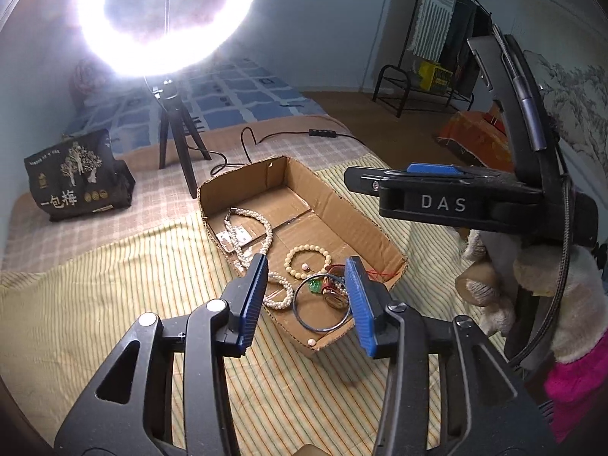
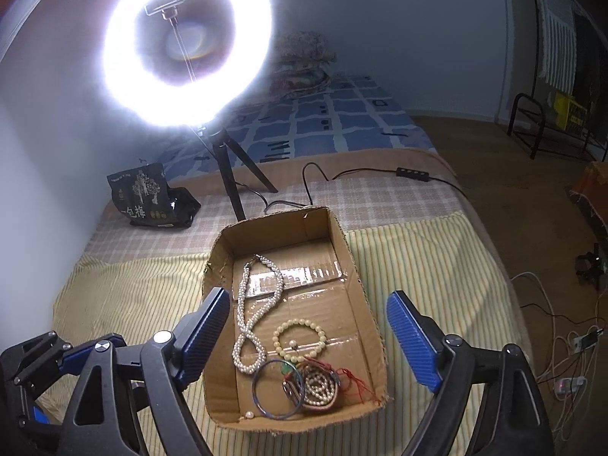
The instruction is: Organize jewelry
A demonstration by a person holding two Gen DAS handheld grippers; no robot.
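While both grippers hover above a shallow cardboard box [image 2: 357,277] on a striped bedspread [image 2: 129,292], the left gripper [image 1: 306,300] and right gripper [image 2: 307,338] each have their blue fingers spread wide, holding nothing. Inside the box, a long pearl necklace [image 2: 247,315] runs along its left wall, a cream bead bracelet [image 2: 300,336] lies mid-floor, and a blue bangle [image 2: 277,387] rests against tangled pieces by the near edge. A ring light [image 2: 188,43] glares beyond the box's far end.

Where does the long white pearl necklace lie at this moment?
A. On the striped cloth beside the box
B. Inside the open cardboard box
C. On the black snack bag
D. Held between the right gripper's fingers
B: the long white pearl necklace lies looped on the floor of the open cardboard box, with both grippers open and empty.
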